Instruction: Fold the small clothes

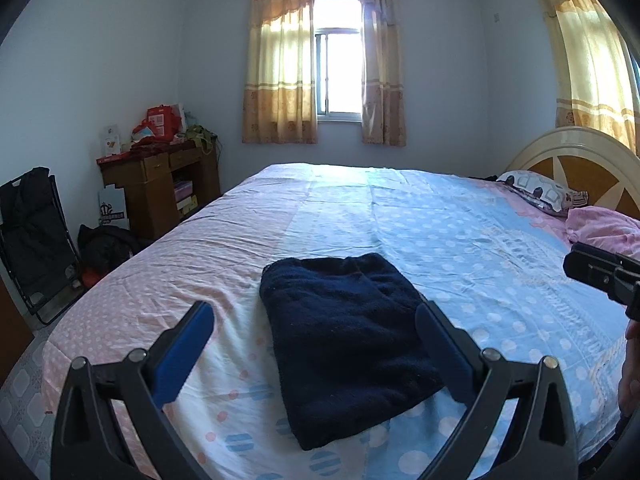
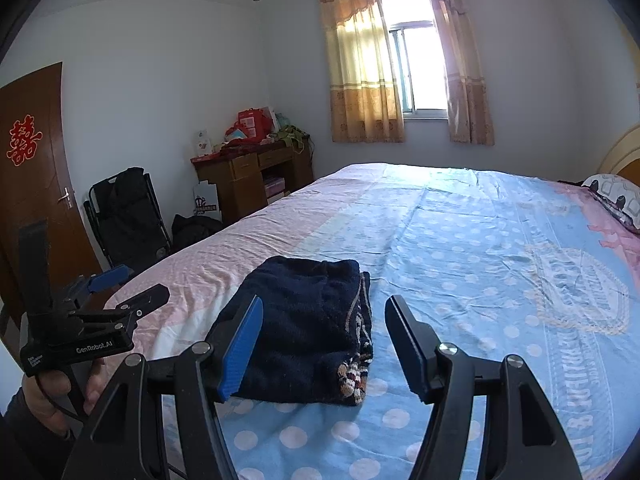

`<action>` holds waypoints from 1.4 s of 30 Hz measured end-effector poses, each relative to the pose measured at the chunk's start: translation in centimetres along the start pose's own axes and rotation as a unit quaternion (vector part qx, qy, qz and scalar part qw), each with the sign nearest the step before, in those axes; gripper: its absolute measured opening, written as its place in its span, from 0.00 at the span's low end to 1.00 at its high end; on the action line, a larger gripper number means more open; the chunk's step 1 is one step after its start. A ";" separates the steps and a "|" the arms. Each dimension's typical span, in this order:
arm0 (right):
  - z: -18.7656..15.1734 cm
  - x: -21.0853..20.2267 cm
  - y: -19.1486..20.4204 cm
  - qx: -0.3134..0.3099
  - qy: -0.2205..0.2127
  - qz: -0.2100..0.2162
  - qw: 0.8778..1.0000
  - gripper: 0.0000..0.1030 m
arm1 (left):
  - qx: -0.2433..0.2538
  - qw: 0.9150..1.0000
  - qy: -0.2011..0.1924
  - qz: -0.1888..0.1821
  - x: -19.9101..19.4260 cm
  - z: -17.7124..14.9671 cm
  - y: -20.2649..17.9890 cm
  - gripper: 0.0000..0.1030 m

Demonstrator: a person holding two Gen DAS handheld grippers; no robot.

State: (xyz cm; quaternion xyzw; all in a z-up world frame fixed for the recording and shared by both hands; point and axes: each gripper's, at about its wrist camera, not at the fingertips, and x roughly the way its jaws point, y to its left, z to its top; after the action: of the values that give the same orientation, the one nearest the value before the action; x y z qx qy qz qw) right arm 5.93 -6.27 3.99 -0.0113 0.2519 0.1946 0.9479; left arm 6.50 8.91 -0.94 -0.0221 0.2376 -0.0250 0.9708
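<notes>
left wrist view has the folded navy garment [image 1: 346, 344] lying ahead of and just below the left gripper [image 1: 316, 336], whose jaws stand wide apart with nothing clamped, its long axis running away from the near edge of the bed [image 1: 460, 216] toward the far edge. the right gripper [image 2: 324, 344] also hangs open and empty, the bundle slightly to its left, so the left gripper seems more squarely lined up. it looks like a thick, fuzzy, neat rectangle, with a patterned knit trim at its right fold.

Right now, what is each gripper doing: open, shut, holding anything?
Left gripper: open, empty, above the folded dark navy knitted garment.
Right gripper: open, empty, nothing between its fingers.
</notes>
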 end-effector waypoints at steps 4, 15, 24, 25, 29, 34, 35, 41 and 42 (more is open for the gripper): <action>-0.1 -0.1 0.0 -0.001 0.001 0.000 1.000 0.63 | -0.001 1.000 0.002 0.000 0.0 0.0 0.0 1.00; -0.2 -0.1 0.1 0.000 0.001 0.000 1.000 0.63 | 0.000 1.000 0.004 -0.001 0.1 -0.2 0.0 1.00; -0.4 -0.1 0.2 0.000 0.002 0.000 1.000 0.63 | 0.000 1.000 0.004 -0.001 0.0 -0.1 -0.1 1.00; -0.4 -0.1 0.2 0.000 0.002 0.000 1.000 0.63 | 0.000 1.000 0.004 -0.001 0.0 -0.2 -0.1 1.00; -0.4 -0.1 0.1 0.003 -0.002 0.000 1.000 0.63 | 0.003 1.000 0.005 -0.005 0.1 -0.3 -0.1 1.00; -0.5 -0.2 0.0 0.002 -0.004 0.000 1.000 0.63 | 0.006 1.000 0.005 -0.013 0.1 -0.2 -0.1 1.00; -0.5 -0.3 0.1 0.002 -0.007 0.000 1.000 0.63 | 0.007 1.000 0.006 -0.016 0.1 -0.2 -0.1 1.00; -0.2 -0.9 0.5 -0.011 -0.026 -0.009 1.000 0.63 | 0.009 1.000 -0.007 -0.013 -0.3 0.1 -0.1 1.00; -0.2 -0.9 0.5 -0.012 -0.026 -0.009 1.000 0.63 | 0.009 1.000 -0.008 -0.014 -0.3 0.1 -0.1 1.00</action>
State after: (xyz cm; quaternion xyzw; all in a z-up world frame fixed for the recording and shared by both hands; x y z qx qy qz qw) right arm 4.93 -6.11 4.25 -0.0199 0.2244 0.1897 0.9556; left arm 6.28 8.86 -0.68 -0.0171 0.2292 -0.0403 0.9724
